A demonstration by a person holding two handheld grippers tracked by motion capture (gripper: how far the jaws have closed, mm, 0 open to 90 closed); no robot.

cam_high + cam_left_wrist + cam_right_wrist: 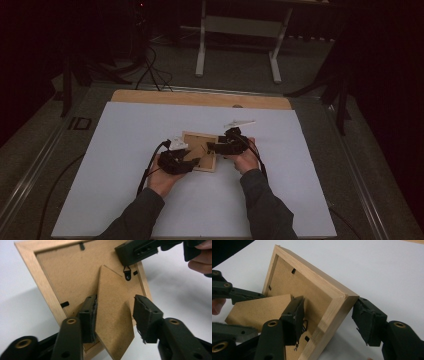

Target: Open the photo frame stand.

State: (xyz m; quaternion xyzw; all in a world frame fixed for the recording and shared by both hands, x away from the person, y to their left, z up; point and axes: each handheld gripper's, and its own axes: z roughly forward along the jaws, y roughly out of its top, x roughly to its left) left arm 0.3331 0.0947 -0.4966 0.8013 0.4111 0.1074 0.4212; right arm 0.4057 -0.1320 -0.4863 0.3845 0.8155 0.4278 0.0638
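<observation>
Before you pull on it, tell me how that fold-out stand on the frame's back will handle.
The stand looks like thin fibreboard: probably stiff but light, and apt to crease or snap at its hinge line if forced. Its smooth faces may slip between the left gripper pads. The wooden frame is raised off the table, so it could swing.

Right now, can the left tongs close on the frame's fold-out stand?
Probably yes: the stand already sits between the left tongs, swung off the picture frame back, with nothing between pads and stand.

Picture frame lies on table, between both tongs
</observation>
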